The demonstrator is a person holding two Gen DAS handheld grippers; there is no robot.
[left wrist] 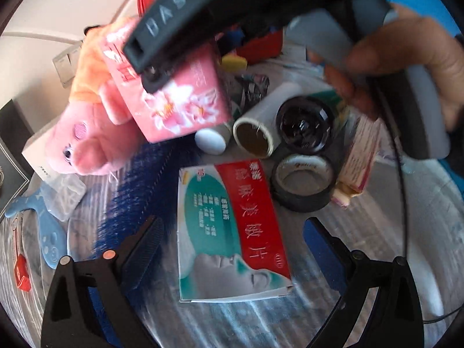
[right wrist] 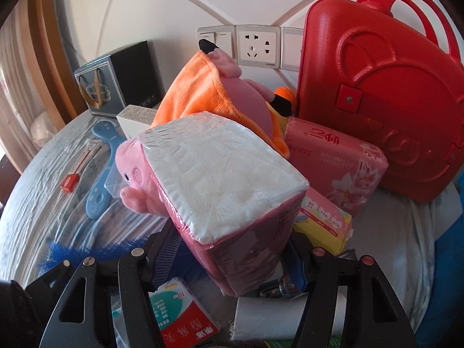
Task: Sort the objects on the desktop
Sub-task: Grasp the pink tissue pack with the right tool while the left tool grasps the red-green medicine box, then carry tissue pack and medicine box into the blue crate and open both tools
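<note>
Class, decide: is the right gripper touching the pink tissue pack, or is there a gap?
Touching. The right wrist view shows the right gripper with both fingers pressed against the sides of the pink tissue pack, which is lifted between them.

Right tongs (right wrist: 232,258) clamped, left tongs (left wrist: 232,232) agape

In my right gripper's view the soft tissue pack (right wrist: 229,191) is pink-wrapped with a white end, its twin (right wrist: 342,159) printed with pale blossoms. The hard handled case (right wrist: 382,107) is red, the plush pig (right wrist: 136,179) pink under orange cloth. My left view shows a red-and-teal medicine box (left wrist: 232,229) and black tape roll (left wrist: 301,182).
</note>
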